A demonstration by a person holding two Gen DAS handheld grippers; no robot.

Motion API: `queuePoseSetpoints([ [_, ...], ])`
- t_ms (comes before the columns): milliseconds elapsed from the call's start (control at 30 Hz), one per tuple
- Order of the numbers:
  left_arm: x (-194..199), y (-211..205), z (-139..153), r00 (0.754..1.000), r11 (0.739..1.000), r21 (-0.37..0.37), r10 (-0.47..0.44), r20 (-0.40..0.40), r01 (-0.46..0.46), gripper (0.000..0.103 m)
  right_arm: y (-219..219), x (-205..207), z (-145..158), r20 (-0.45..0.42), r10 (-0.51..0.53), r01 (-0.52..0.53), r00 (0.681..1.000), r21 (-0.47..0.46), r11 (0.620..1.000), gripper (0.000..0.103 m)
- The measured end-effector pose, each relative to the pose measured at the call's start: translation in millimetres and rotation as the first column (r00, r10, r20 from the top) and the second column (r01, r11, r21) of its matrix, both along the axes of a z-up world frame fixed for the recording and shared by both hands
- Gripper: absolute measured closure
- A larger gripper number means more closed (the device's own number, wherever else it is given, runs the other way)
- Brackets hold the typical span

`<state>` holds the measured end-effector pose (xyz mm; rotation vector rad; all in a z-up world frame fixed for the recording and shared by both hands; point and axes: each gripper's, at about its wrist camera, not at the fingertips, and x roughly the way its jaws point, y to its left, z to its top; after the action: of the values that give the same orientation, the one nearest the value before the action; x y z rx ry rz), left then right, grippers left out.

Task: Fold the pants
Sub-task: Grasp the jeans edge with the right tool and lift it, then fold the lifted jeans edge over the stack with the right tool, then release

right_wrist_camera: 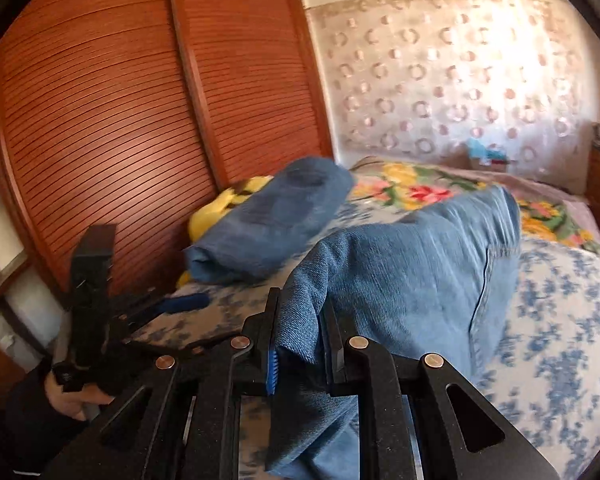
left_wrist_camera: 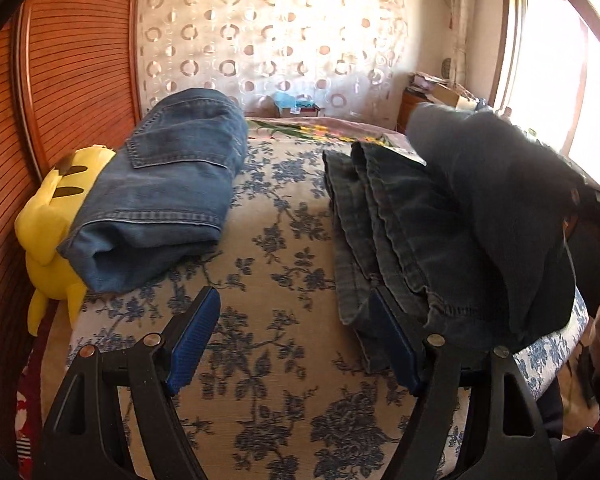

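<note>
The blue jeans (right_wrist_camera: 412,276) I am working on lie partly folded on the bed; my right gripper (right_wrist_camera: 300,344) is shut on a fold of their denim and lifts it. In the left wrist view the same jeans (left_wrist_camera: 432,224) look dark, with a raised fold at the right. My left gripper (left_wrist_camera: 296,320) is open and empty above the bedspread, its right blue pad (left_wrist_camera: 392,344) touching the jeans' near edge. In the right wrist view the left gripper (right_wrist_camera: 180,304) shows at the lower left. A second, folded pair of jeans (left_wrist_camera: 168,192) lies at the far left (right_wrist_camera: 268,224).
A yellow plush toy (left_wrist_camera: 48,220) lies under the folded pair by the wooden slatted wardrobe doors (right_wrist_camera: 140,100). The bed has a blue floral cover (left_wrist_camera: 268,240) and a bright flowered blanket (right_wrist_camera: 420,188) further back. A cluttered nightstand (left_wrist_camera: 436,96) and a window stand at the right.
</note>
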<state>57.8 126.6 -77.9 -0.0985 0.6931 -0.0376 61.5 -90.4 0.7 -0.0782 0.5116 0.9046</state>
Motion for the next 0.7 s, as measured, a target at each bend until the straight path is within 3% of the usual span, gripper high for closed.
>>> queuePoseSetpoints([
  [167,-3,14,2,0.999,0.999,-0.013,0.033,0.004,-0.033,0.026,16,4,-23,-0.067,0.079,-0.082,0.995,-0.044,0.996,0.087],
  [333,-3,25,2,0.998,0.998,-0.028,0.06,0.005,-0.06,0.026,30,17,-55,-0.135,0.111,-0.127,0.985,-0.118,0.985,0.087],
  [433,-2,28,2,0.998,0.998,-0.03,0.063,0.005,-0.063,0.026,31,25,-58,-0.152,0.112,-0.132,0.982,-0.125,0.983,0.086],
  [700,-1,18,6,0.999,0.999,-0.014,0.041,0.015,-0.041,0.026,13,32,-35,-0.161,0.101,-0.121,0.982,-0.117,0.986,0.058],
])
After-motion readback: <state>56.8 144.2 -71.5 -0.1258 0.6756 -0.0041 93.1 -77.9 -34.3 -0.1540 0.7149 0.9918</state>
